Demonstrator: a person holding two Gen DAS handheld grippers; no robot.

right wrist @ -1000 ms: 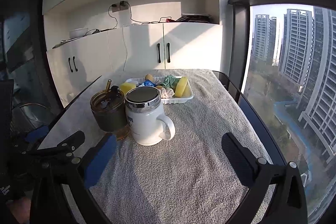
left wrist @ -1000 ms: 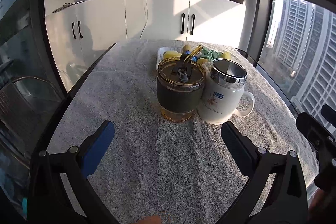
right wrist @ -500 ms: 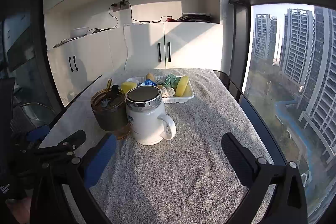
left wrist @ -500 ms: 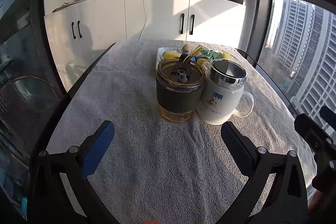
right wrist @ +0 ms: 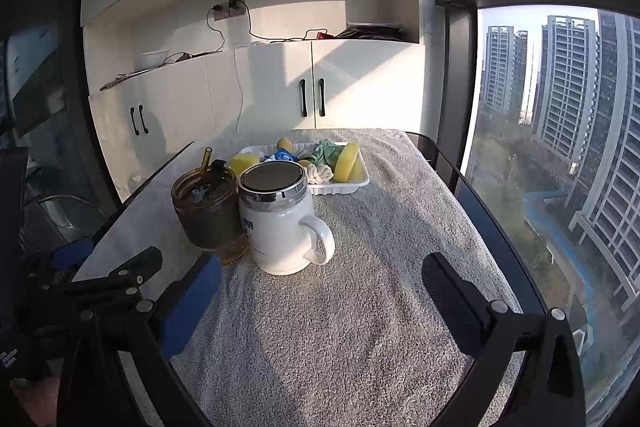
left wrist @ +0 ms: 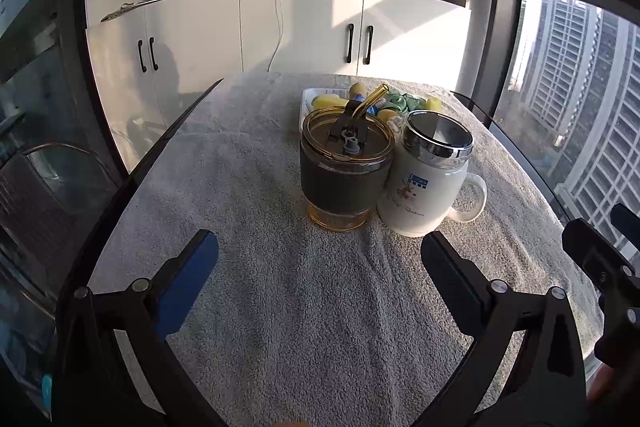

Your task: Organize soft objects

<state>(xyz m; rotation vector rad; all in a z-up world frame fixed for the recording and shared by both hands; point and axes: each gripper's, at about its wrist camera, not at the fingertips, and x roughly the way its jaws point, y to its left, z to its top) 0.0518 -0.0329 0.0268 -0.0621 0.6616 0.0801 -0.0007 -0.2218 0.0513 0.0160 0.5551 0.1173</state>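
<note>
A white tray (right wrist: 362,182) at the far end of the towel-covered table holds several soft things: a yellow sponge (right wrist: 346,156), a green cloth (right wrist: 326,151) and a cream cloth (right wrist: 320,173). The tray also shows in the left wrist view (left wrist: 306,95), partly hidden behind the cups. My left gripper (left wrist: 319,257) is open and empty above the towel, short of the cups. My right gripper (right wrist: 320,277) is open and empty, just in front of the white mug.
An amber glass cup (left wrist: 346,171) with a dark sleeve and straw stands beside a white mug (left wrist: 428,179) with a metal lid, in front of the tray. The grey towel (right wrist: 380,227) covers the table. White cabinets (right wrist: 280,91) stand behind; a window lies to the right.
Both grippers have crept slightly forward toward the cups. Nothing was taken hold of or let go.
</note>
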